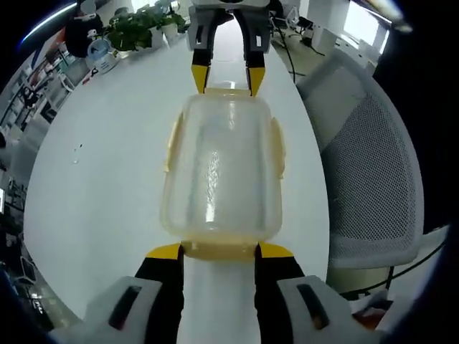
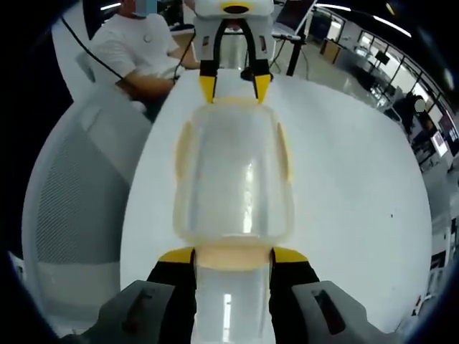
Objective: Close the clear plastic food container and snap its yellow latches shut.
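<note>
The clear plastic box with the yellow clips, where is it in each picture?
Left gripper view: the container sits mid-picture, just beyond that hand-held gripper's jaws.
Right gripper view: the container is mid-picture too.
Shared landmark: the grey mesh chair beside the white table.

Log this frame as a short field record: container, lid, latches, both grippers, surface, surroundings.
container: clear plastic food container lying on the white table, between the two grippers
lid: looks seated on the box; seal cannot be told
latches: yellow latches show along both long sides and at both ends; snapped or not cannot be told
left gripper: open, jaws at the near end latch
right gripper: open, jaws at the opposite end latch
surroundings: mesh office chair beside the table; potted plants at its far end
</note>
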Demonstrator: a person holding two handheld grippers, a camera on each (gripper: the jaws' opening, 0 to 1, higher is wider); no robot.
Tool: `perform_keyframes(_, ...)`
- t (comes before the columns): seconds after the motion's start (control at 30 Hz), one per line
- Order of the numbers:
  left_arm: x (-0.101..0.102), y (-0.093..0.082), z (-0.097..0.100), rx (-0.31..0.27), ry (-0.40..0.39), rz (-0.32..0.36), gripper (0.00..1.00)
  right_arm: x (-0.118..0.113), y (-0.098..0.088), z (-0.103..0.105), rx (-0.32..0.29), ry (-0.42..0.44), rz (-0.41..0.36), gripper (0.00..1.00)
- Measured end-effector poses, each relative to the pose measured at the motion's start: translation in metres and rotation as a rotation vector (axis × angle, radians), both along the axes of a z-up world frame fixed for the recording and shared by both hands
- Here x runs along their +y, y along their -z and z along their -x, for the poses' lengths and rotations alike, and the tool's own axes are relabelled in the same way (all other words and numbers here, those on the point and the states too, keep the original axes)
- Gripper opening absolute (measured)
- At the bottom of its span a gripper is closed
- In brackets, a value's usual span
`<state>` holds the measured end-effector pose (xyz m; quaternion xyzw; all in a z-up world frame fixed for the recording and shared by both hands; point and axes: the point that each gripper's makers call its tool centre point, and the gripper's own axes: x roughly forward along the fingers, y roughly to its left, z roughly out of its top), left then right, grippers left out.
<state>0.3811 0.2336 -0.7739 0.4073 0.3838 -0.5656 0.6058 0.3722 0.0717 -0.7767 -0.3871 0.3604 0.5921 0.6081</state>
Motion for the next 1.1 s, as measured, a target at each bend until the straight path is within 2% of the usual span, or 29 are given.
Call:
perform_keyframes(0.37, -0.009, 0.0, 0.001, 0.006, -0.005, 0.007, 0.37, -0.009, 0.001, 0.0, 0.002, -0.001, 0.009, 0.38)
perform_keyframes(1.1, -0.049, 0.007, -0.002, 0.009, -0.002, 0.031, 0.37, -0.049, 0.007, -0.001, 0.009, 0.008, 0.032, 0.38)
